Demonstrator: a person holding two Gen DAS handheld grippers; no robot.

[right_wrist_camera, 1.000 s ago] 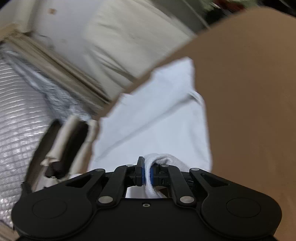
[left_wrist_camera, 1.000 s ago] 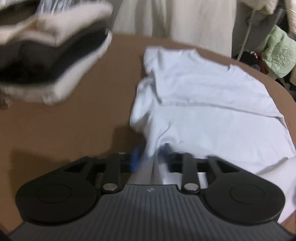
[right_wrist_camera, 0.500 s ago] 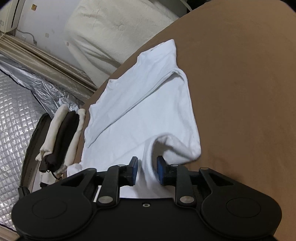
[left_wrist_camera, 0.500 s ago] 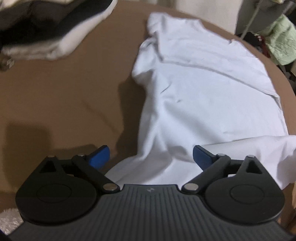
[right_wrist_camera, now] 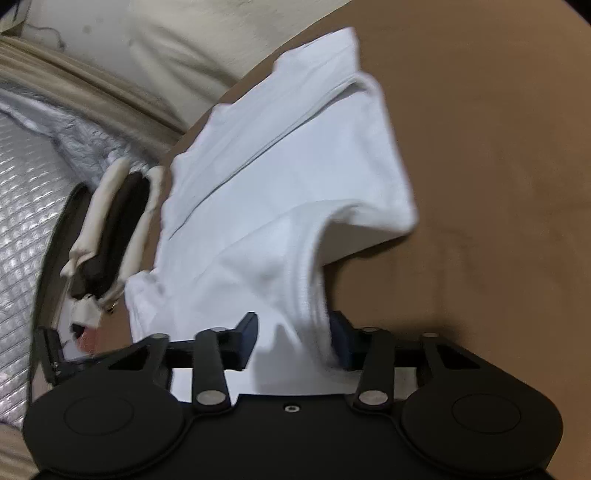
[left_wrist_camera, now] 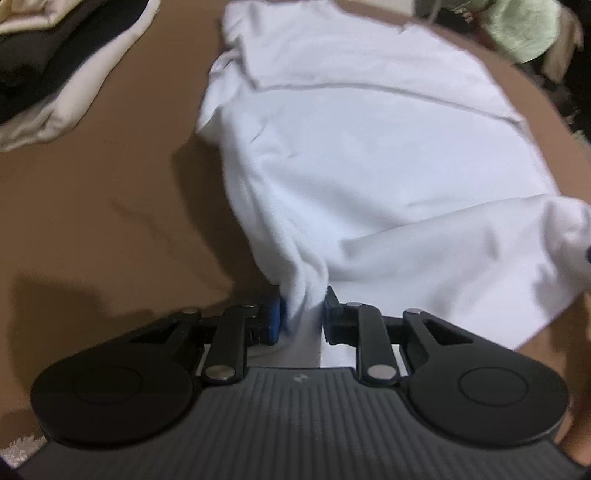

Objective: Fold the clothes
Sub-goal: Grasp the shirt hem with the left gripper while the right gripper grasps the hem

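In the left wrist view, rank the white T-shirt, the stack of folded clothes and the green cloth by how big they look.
1. white T-shirt, filling most of the brown table.
2. stack of folded clothes, cut off by the frame edge.
3. green cloth, though it lies farther back, so its true size is unsure.

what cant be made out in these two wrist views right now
- Left wrist view: the near hem of the white shirt is hidden behind the left gripper, whose jaws are closing on a bunch of it.
- Right wrist view: the shirt's edge lies behind the opening right gripper.
- The folded pile is cut off by the frame's edge.
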